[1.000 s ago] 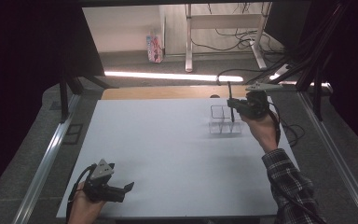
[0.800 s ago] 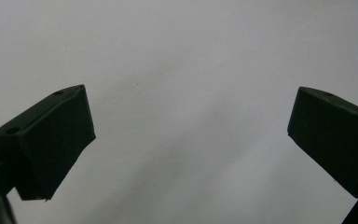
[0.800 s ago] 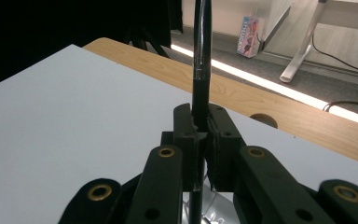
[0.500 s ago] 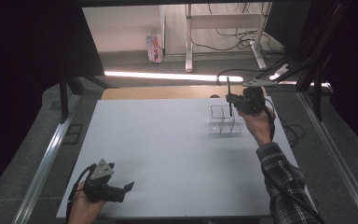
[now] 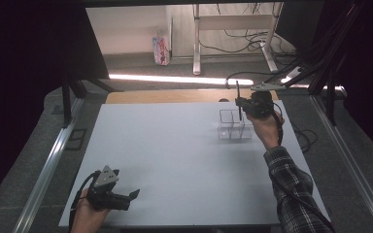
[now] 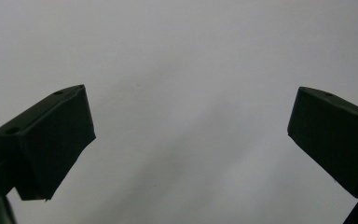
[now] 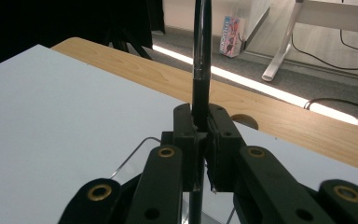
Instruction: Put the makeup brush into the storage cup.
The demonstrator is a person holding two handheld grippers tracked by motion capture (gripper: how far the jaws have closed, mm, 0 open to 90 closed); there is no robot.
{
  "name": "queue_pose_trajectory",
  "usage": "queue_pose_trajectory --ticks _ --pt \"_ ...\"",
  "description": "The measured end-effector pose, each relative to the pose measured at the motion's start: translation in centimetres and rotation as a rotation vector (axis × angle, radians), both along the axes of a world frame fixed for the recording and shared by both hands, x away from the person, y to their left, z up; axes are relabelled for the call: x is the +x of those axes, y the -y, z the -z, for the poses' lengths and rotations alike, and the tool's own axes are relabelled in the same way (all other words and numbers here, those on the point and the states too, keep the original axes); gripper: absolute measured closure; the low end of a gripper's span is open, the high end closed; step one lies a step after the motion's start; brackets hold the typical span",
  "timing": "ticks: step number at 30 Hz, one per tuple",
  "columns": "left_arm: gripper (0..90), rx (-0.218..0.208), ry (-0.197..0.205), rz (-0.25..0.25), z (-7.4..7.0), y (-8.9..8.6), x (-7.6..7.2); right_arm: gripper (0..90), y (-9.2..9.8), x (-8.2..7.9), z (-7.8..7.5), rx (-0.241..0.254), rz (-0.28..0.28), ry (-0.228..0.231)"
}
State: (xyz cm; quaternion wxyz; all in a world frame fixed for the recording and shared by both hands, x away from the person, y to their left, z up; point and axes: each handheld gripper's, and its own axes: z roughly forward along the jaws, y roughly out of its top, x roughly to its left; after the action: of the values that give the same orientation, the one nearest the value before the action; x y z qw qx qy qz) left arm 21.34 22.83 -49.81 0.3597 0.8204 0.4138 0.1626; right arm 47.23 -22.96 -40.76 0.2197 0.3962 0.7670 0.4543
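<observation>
The thin black pen stands upright, clamped between the pads of the right claw, whose jaws are pressed together on its lower shaft; in the right gripper view the pen rises from the jaws to the top edge of the picture. In the high view the pen is at the far right part of the white worktop, directly over the clear plastic organizer with square compartments, and its lower end points down toward the far compartments, but I cannot tell if the tip is already inside one or which one. The compartments that can be seen look empty. In the right gripper view a clear curved rim of this organizer appears just below the jaws. The right hand holds its claw above the far side of the organizer, with the forearm in a plaid sleeve coming from the near right edge of the worktop. The left claw lies low at the near left corner of the worktop, well apart from the organizer, held by the left hand; its jaws stand wide apart with nothing between them, over the bare white surface.
</observation>
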Motion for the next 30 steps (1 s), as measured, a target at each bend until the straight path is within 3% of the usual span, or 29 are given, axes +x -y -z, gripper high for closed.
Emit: queue_pose_trajectory --ticks 30 --pt "0.8 0.014 -0.002 -0.002 0.1 0.1 0.0 83.1 0.0 0.0 3.7 -0.037 -0.001 -0.061"
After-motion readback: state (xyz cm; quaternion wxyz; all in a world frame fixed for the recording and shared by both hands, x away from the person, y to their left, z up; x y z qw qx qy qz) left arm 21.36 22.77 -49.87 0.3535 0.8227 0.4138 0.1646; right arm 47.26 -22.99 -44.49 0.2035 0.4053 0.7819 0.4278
